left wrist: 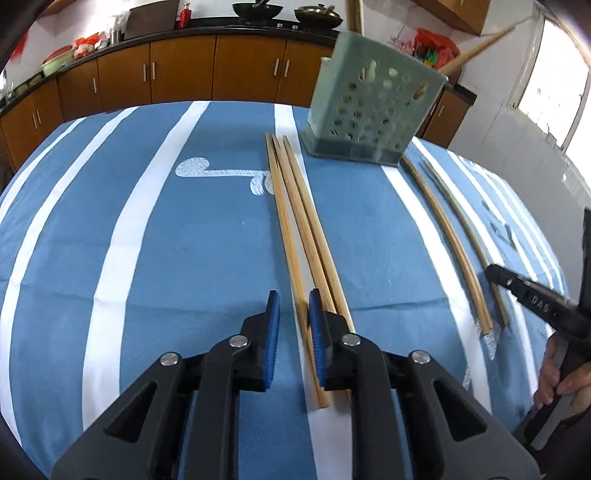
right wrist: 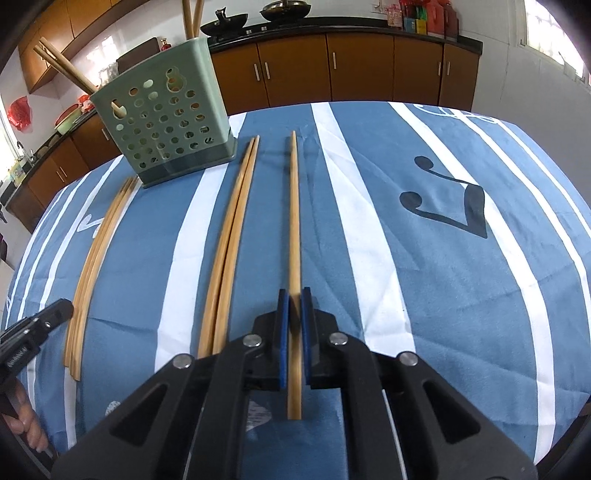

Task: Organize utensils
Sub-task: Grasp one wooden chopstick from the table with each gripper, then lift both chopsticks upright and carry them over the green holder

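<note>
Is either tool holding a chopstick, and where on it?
The right tool grips one chopstick near its thick end. The left tool is open, holding nothing.

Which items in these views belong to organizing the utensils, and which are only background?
Job: right gripper closing on single chopstick; left gripper; chopstick trio; chopstick pair; green holder.
Background: woks; cabinets; red bottle.

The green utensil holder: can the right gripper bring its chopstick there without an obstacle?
Probably yes. The right gripper is shut on a single chopstick, and the green utensil holder stands ahead to its left, top open. Only flat-lying chopsticks lie between.
</note>
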`<state>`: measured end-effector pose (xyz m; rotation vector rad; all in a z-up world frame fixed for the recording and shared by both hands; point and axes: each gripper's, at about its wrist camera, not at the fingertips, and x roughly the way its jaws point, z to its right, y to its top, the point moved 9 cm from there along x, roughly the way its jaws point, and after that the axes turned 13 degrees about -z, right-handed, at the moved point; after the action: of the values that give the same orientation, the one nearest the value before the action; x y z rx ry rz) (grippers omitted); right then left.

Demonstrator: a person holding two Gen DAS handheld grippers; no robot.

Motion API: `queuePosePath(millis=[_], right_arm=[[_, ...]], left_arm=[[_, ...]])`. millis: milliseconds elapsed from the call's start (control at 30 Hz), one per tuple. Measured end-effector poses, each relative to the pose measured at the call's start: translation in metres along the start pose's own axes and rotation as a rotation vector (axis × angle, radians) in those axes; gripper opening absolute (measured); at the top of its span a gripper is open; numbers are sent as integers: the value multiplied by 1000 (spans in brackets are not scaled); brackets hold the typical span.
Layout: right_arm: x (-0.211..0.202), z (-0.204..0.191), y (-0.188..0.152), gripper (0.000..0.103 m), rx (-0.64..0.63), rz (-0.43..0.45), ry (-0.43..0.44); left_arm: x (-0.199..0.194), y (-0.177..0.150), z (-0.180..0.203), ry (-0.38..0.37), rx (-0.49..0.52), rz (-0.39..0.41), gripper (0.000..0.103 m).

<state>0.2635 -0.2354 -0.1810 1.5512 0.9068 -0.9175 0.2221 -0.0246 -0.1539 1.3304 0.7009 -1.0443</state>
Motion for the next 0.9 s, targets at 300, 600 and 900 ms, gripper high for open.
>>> queuePosePath(millis=[300, 600, 900], right_arm=[[-3, -1, -6, 10, -29, 14, 16], [-8, 0, -15, 11, -33, 20, 16], [-8, 0, -17, 12, -38, 29, 5]], left_arm=[[-2, 9, -30, 38, -57, 18, 7], [-10, -8, -28, 0, -46, 12, 7], [-13, -18, -21, 10, -42, 15, 11]])
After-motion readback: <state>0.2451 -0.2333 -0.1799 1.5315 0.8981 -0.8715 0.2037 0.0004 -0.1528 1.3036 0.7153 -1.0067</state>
